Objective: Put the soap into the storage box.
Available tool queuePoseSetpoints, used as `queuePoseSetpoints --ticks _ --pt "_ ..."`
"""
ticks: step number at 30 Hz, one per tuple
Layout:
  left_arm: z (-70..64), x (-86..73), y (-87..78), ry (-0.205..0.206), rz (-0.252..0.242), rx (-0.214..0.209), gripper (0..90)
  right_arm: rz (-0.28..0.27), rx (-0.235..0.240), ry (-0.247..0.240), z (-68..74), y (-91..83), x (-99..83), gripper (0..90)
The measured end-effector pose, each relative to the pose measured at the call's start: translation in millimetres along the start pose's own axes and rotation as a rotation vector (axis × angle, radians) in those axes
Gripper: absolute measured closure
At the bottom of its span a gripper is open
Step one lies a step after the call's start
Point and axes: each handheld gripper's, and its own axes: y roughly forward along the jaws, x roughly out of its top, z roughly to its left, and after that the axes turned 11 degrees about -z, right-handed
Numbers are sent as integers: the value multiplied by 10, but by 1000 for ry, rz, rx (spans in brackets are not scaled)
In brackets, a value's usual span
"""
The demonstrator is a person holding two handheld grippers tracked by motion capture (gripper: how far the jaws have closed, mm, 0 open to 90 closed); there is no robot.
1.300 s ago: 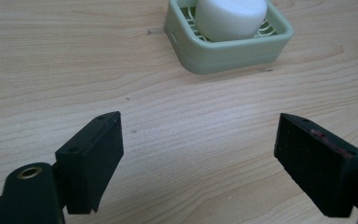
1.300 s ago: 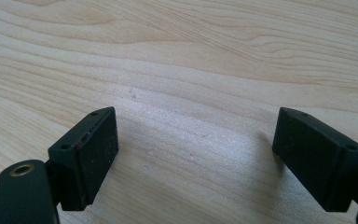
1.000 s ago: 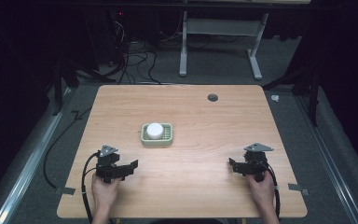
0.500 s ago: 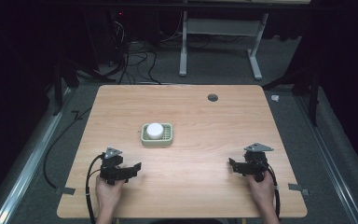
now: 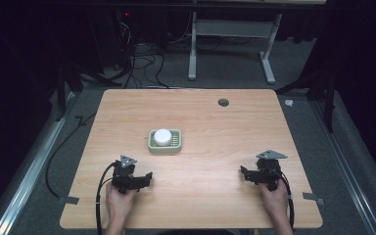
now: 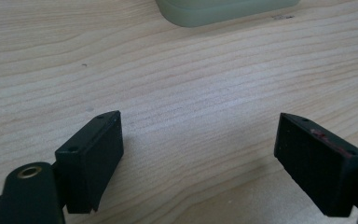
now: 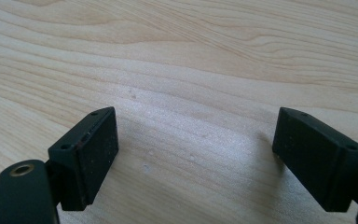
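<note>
Left tongs [image 5: 147, 177] slid nearer; soap dish [image 6: 223, 9] cut off above.

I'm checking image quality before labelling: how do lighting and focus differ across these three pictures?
High view: the table is evenly lit, its surroundings nearly black, and the soap dish small and soft. Left gripper view: wood grain sharp, the dish edge slightly blurred, a soft shadow under the wide-apart jaws. Right gripper view: bright, crisp grain, faint shadows beside each jaw.

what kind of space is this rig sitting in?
Probably a lab or recording workspace, not a home. A bare wooden table stands in a dark room, loose cables run across the grey floor behind it, and a white desk frame stands further back.
</note>
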Motion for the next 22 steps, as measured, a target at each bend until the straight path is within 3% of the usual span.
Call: queuePoseSetpoints --ticks 8,10,22 --pt "-70 -46 52 62 -34 62 160 -1 0 -1 0 0 0 151" --pt "-78 -70 51 58 -54 68 156 -1 0 0 0 0 0 151" --pt "-77 -70 51 55 -52 69 154 -1 -1 0 2 -1 -1 151"
